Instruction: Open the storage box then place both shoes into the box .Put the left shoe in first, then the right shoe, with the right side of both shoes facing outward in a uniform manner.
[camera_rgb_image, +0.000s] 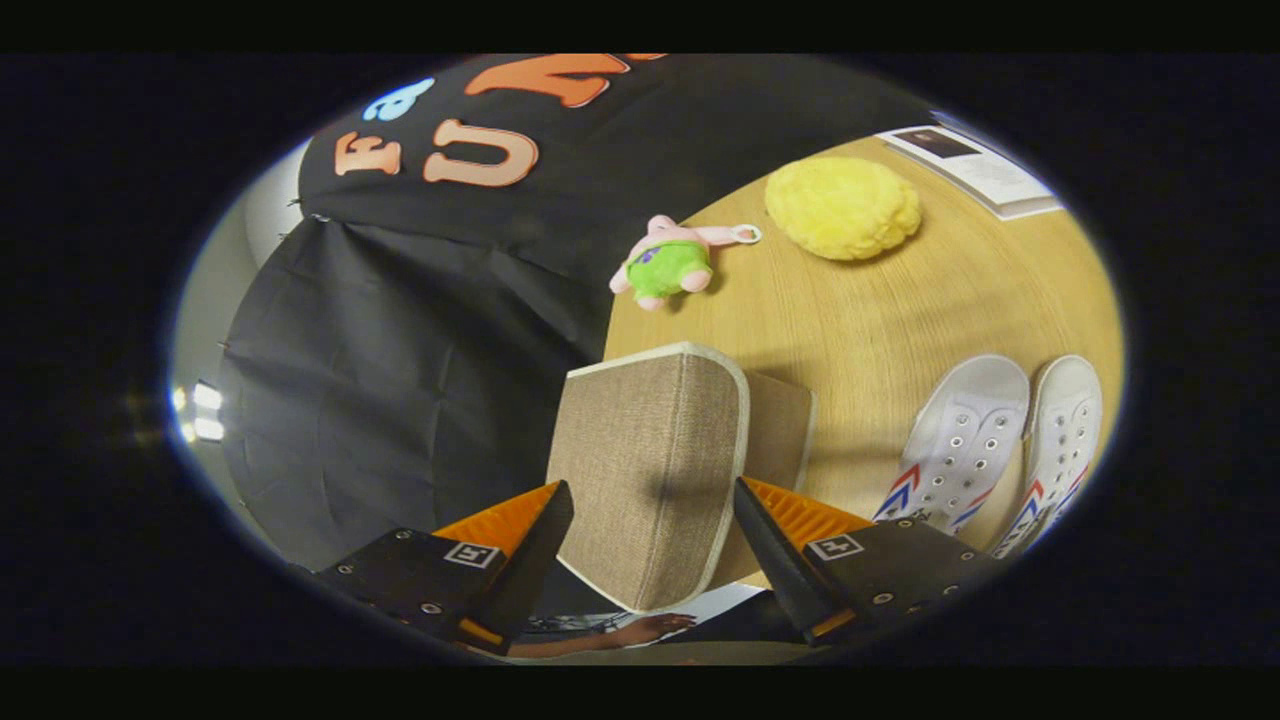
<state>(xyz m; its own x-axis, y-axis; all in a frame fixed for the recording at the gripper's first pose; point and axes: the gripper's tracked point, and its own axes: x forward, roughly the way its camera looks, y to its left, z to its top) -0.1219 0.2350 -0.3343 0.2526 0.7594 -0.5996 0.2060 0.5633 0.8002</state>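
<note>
Spread tongs (654, 510) flank the storage box (650, 470), fingers apart from its sides; white shoes (990, 440) sit on the bench (850, 310) at three o'clock. Plush toy (668, 262) lies at twelve

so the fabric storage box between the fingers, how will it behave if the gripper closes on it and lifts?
The storage box looks woven fabric with piped edges, so its walls probably flex under squeeze rather than resist. Likely light for its size. The gripper stands open, fingers either side, with the box tilted off the table; it may swing or slip.

Tool (654, 500) spread wide around storage box (650, 470), shoes (990, 440) beside it.
</note>
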